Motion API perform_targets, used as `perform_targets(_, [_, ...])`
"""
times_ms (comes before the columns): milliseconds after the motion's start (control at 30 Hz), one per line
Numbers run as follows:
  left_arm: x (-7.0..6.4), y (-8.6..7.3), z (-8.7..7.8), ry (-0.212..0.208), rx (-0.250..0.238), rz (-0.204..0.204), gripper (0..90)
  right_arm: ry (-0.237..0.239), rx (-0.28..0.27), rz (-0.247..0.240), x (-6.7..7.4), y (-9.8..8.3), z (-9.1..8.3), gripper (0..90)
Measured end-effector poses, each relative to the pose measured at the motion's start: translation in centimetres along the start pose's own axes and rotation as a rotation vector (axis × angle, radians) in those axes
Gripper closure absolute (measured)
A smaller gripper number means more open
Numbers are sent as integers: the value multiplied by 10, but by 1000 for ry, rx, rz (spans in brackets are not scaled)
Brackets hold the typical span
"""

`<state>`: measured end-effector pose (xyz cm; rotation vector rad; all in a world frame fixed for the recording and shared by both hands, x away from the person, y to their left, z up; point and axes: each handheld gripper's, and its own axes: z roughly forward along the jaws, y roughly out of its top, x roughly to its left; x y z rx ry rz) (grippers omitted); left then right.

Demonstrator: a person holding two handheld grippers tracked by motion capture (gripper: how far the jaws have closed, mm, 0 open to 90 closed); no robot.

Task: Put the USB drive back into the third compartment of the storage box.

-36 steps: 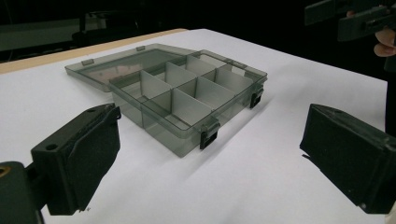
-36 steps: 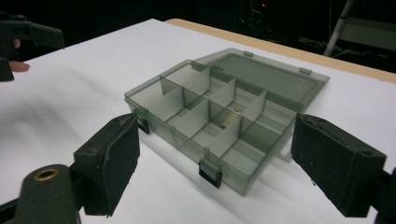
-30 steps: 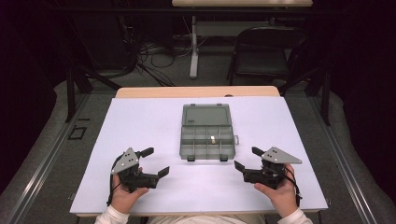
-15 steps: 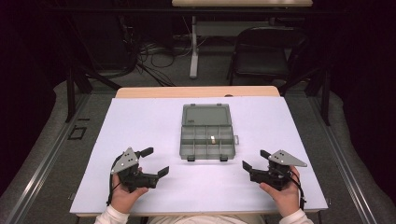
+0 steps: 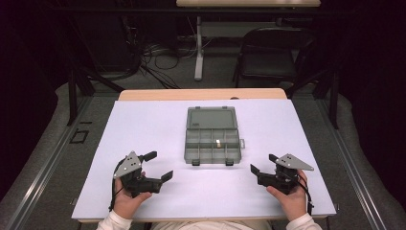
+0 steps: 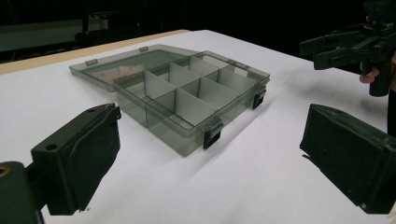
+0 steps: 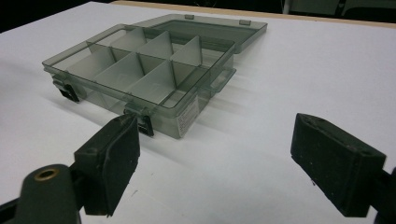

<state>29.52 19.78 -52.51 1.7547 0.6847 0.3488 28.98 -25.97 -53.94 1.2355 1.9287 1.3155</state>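
At the near edge of the white table (image 5: 143, 124), two grippers are held in a person's hands, one at each side. The left gripper (image 5: 159, 166) is seen at about seven o'clock from the table's middle, its jaws spread wide with nothing between them. The right gripper (image 5: 261, 164) is seen at about four o'clock, its jaws likewise parted and empty, and pointed toward the table's middle.

Between the two and farther off, near the table's centre, a clear smoke-grey organizer box (image 5: 212, 143) is found lying flat with its lid (image 5: 211, 118) thrown open at twelve o'clock, resting on the table. The tray is divided into compartments by partitions; a small pale item (image 5: 218, 143) is seen in one of the middle compartments, too small to be identified. Two dark latches (image 5: 196, 162) are mounted on the near wall, well apart from both grippers. Beyond the table, a dark chair (image 5: 273, 52) is seen.
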Motion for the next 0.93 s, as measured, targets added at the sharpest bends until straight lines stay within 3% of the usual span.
perform_targets(933, [2,-1,0,16,3,-10,44,-26,22,32,-8,-4,5,159])
